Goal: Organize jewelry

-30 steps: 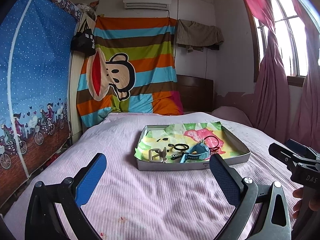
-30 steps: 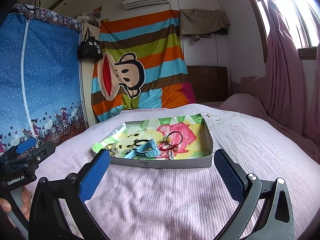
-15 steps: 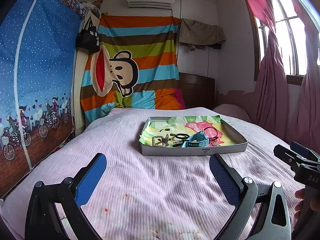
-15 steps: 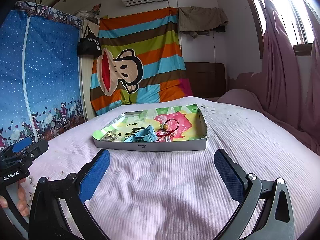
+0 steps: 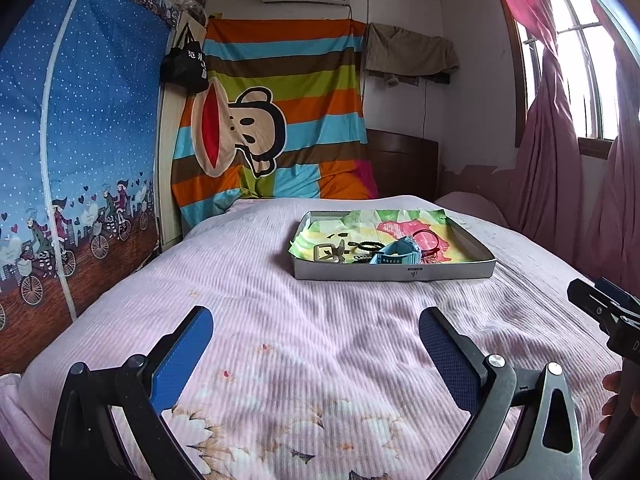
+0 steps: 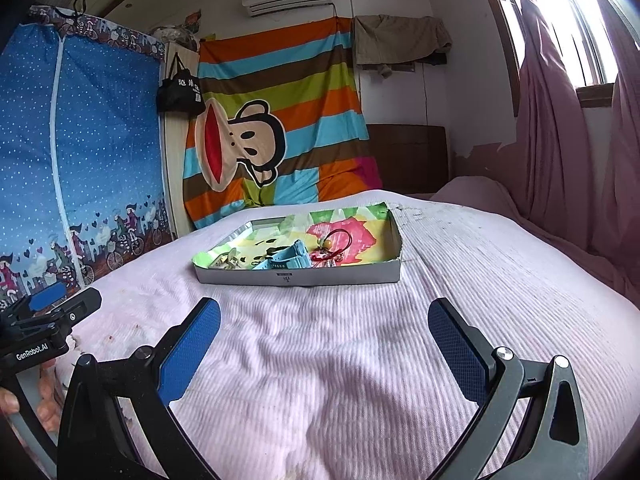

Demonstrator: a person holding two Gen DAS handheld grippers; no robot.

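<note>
Meanwhile both cameras had drawn back along the bed [image 5: 248,288] over the last second, so the tray [image 5: 394,271] sat smaller and farther off than before; judging by that, the sorting looked finished or paused. Inside the tray lay the jewelry: a blue watch [image 5: 396,254], a buckle [image 5: 326,252], dark hair rings [image 5: 366,245] and a red cord [image 6: 334,246]. The left gripper [image 5: 316,336] and right gripper [image 6: 324,324] were spread wide, holding and touching nothing.
</note>
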